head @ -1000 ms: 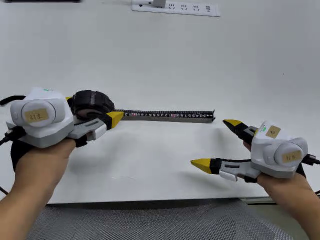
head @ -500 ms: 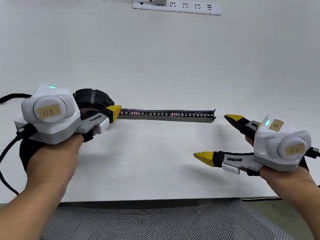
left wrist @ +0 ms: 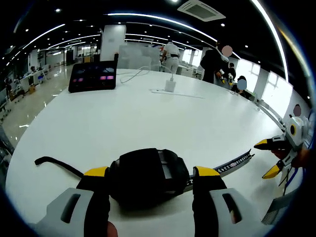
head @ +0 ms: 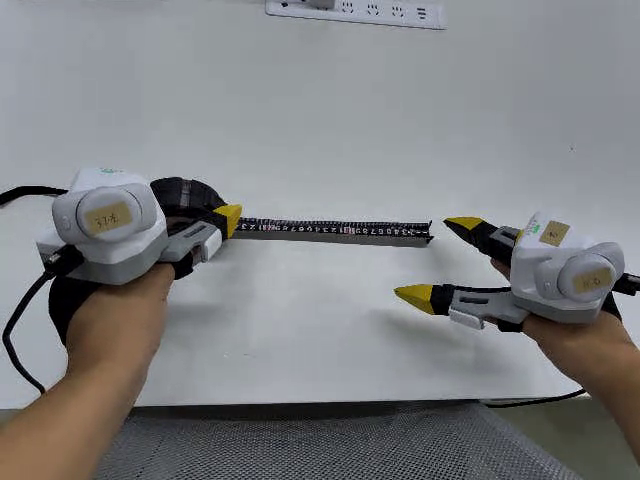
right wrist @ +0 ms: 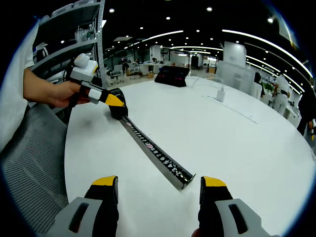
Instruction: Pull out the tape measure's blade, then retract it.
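Head view: left claw [head: 186, 207] hides most of the tape measure case [head: 193, 190].

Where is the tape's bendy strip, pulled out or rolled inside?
Pulled out. The blade lies stretched across the table from the case in the left gripper, toward the open right gripper.

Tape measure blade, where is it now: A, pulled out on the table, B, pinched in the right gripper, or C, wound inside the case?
A: the blade lies extended on the white table, its tip free, just ahead of the open right gripper.
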